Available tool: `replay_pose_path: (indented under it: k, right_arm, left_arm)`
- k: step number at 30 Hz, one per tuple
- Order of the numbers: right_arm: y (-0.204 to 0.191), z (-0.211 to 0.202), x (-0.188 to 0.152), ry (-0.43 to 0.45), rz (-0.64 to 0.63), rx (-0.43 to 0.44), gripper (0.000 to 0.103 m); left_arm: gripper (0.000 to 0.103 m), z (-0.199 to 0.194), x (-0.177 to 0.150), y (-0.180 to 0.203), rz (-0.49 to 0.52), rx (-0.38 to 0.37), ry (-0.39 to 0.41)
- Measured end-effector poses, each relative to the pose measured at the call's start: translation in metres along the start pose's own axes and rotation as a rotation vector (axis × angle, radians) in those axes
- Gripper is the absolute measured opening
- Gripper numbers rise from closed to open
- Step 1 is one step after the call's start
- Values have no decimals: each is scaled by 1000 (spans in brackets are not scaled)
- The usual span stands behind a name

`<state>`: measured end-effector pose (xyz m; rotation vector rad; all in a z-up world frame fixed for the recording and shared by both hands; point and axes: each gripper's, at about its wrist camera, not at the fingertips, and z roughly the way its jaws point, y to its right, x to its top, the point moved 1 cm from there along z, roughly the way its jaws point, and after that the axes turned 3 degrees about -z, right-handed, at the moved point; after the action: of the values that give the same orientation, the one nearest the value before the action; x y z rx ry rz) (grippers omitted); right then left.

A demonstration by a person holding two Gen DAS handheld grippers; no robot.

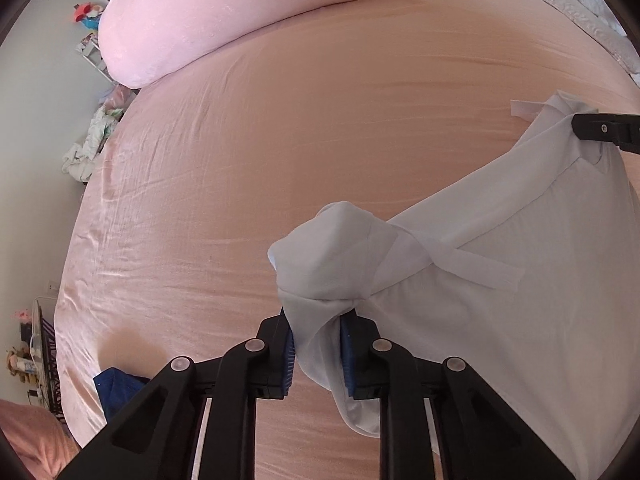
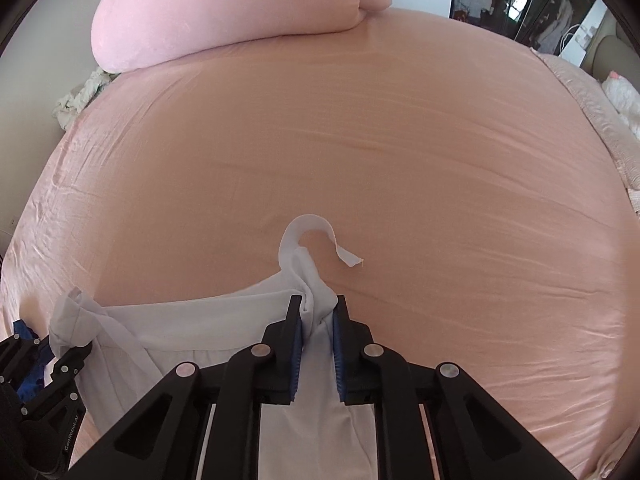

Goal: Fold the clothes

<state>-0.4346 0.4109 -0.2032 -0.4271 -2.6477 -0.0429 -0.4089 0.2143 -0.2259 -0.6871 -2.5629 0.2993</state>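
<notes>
A white garment (image 1: 480, 280) with ribbon ties hangs stretched between my two grippers above the pink bed sheet (image 1: 280, 160). My left gripper (image 1: 318, 320) is shut on one bunched corner of it. My right gripper (image 2: 318, 308) is shut on the other corner of the garment (image 2: 192, 320), and a white ribbon (image 2: 316, 228) curls up past its fingertips. The right gripper also shows at the right edge of the left wrist view (image 1: 576, 124). The left gripper shows at the lower left of the right wrist view (image 2: 82, 350).
A large pink pillow (image 1: 224, 16) lies at the bed's far side, also in the right wrist view (image 2: 224, 12). A dark blue cloth (image 1: 120, 392) lies near the bed's near left. A heap of clothes (image 1: 92, 144) sits on the floor at left.
</notes>
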Motion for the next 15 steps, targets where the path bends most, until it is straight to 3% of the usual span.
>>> replay_pose_path:
  k: [3, 7, 15]
  right_arm:
    - [10, -14, 9, 29, -1, -38, 11]
    - [19, -30, -38, 52, -11, -81, 10]
    - [43, -36, -32, 66, 20, -147, 10]
  left_arm:
    - [15, -8, 1, -6, -3, 9, 18]
    - [15, -14, 4, -6, -12, 4, 31]
    - [11, -26, 31, 16, 99, 94, 122]
